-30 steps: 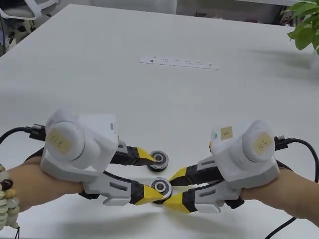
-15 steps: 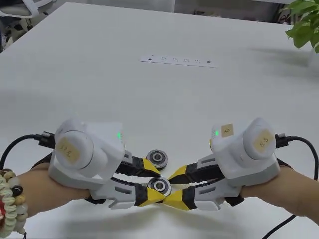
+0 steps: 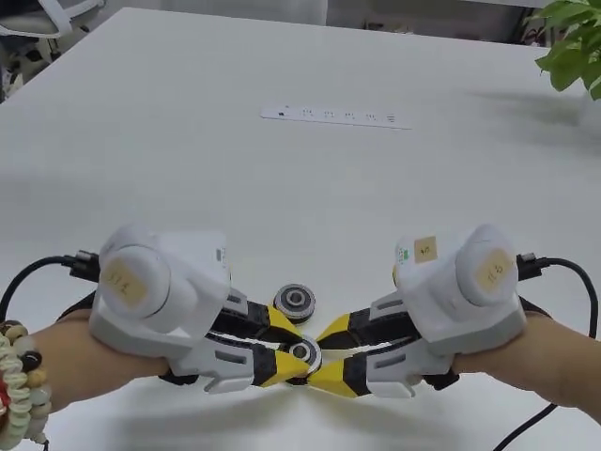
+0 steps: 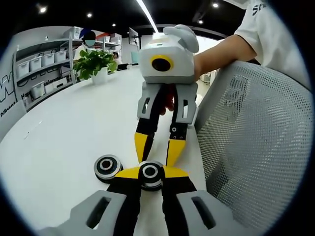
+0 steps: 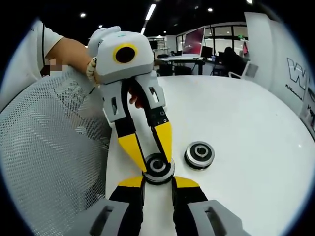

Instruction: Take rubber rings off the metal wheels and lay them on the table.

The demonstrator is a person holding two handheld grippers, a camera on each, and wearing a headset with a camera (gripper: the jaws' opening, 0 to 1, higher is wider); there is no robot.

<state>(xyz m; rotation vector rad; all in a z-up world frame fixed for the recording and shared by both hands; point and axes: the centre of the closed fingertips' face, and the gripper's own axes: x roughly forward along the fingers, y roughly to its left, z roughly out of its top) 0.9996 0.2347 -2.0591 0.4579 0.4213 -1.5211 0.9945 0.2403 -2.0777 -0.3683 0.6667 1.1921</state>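
The left tongs (image 3: 286, 346) and right tongs (image 3: 325, 355) meet tip to tip near the front edge of the desk (image 3: 310, 207). Each has its jaws closed on the same dark-rimmed wheel (image 3: 301, 353), one from either side. A second wheel (image 3: 295, 301) lies flat on the desk just behind the held one, close by the left tongs' farther jaw, and a power strip (image 3: 335, 116) lies well beyond.

Shiny metal hubs, matt black rubber rims on near wheel (image 3: 302, 353) and far wheel (image 3: 295, 301), over a smooth matt white table (image 3: 282, 188).
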